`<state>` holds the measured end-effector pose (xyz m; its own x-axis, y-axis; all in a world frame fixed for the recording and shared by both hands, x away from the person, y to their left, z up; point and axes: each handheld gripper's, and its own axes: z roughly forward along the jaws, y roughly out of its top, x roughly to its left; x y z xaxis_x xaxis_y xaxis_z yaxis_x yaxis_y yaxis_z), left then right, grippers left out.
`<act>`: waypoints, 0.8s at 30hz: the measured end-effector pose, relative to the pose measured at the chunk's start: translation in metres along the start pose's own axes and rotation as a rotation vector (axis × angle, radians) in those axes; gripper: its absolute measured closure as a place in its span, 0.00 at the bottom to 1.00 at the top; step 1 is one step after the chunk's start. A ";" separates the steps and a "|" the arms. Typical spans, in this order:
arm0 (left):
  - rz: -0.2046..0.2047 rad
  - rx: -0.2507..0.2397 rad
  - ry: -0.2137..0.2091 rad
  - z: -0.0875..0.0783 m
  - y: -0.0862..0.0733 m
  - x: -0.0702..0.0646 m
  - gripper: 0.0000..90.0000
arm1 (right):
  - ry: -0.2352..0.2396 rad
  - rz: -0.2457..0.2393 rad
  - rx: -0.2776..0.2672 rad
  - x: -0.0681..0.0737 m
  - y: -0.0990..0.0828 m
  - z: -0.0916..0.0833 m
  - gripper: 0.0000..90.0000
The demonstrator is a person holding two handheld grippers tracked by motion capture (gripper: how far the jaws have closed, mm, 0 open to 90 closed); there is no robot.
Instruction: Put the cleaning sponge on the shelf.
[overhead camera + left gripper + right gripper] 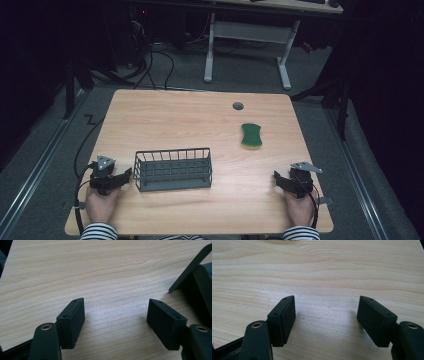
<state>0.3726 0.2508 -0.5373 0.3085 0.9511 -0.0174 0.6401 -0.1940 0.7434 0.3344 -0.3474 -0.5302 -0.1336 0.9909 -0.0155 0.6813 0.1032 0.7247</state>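
Note:
A dark wire basket [173,169] stands near the front of the wooden table [170,120], left of centre. A green sponge [251,135] lies flat toward the back right. My left gripper [120,179] rests on the table just left of the basket, open, with bare wood between its jaws [115,315]; the basket's corner [197,272] shows at the right edge of the left gripper view. My right gripper [281,181] rests near the front right corner, also open, over bare wood [326,312].
A round grey grommet [238,105] sits in the table near its back edge. Cables trail from both grippers off the table's front edge. Beyond the table stand a white desk frame [247,40] and floor cables.

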 end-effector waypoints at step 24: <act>-0.013 -0.004 -0.015 0.000 0.000 0.002 0.34 | 0.006 -0.009 -0.015 0.001 0.000 -0.001 0.52</act>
<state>0.3730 0.2525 -0.5371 0.3109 0.9497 -0.0370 0.6409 -0.1808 0.7461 0.3338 -0.3464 -0.5296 -0.1441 0.9894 -0.0177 0.6690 0.1106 0.7350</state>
